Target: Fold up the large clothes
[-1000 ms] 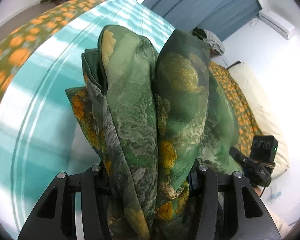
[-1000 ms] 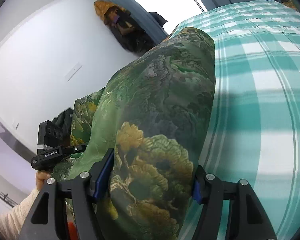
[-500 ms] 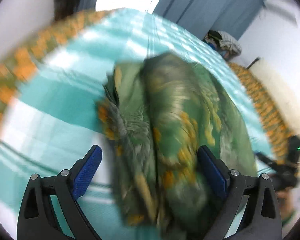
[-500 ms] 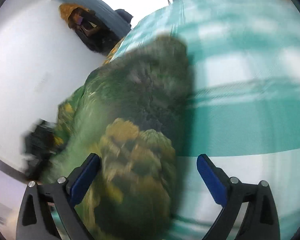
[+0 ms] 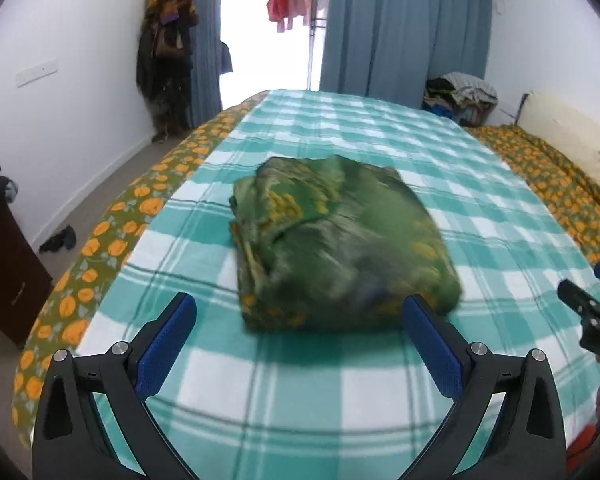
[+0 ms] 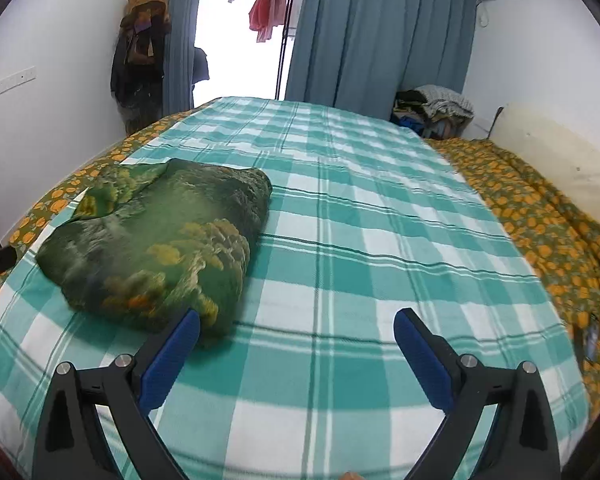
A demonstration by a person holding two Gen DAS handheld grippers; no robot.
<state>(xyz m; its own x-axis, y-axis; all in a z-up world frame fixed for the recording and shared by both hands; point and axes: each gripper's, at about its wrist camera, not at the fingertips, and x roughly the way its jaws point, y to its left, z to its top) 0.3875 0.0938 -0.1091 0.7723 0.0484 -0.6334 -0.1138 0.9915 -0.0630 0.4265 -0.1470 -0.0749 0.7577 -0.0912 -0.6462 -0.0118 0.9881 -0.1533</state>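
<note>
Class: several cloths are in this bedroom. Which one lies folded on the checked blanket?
The green patterned garment, a compact bundle on the teal checked blanket. The red clothes hang outside; the dark coats hang in the corner.

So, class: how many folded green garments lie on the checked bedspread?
1. The folded green garment lies on the checked bedspread, towards its left side, ahead of the left gripper. Others could lie out of view.

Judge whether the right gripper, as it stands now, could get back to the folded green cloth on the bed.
Probably yes. The right gripper is open and empty, and the green cloth lies just ahead to its left on the checked blanket, with only bare blanket between them. It would need to swing left.
</note>
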